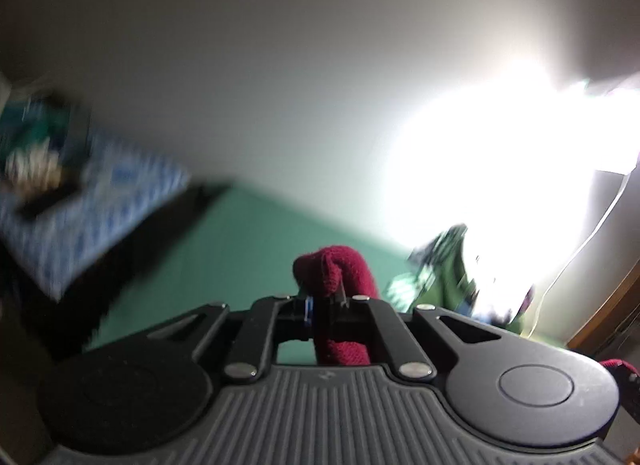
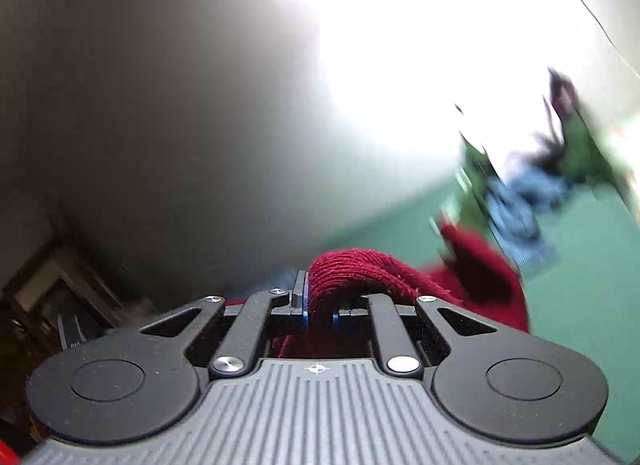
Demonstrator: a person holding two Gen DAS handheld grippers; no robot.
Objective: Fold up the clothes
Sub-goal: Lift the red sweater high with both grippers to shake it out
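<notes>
nearest each lens: ribbed dark grey plastic housing with black linkage arms, one such body per view, two in all. left gripper clamped on a fold of dark red knitted garment, fingers drawn together with only the knit between them, the wool bulging above the tips and hanging below through the gap. right gripper likewise pinched on a thicker bunch of the same red knit, blue-edged pads pressed into it from both sides, the rest of the cloth trailing off to the right. garment thus held off the flat green surface at two points, one per gripper.

advice for the step, as a judgement: probably the lift and spread before a fold. best done by keeping both pinches firm, raising evenly so the knit hangs free, then drawing the hands apart until the held edge ran taut and straight. uneven height would likely skew the drape; a thin bite on loose knit could slip.

counted: one red garment; one blurred heap of other clothes, green and blue, lying further off on the green surface, pieces within it not countable; one blue-and-white patterned cloth, blurred; one pale wall; one glare patch.
</notes>
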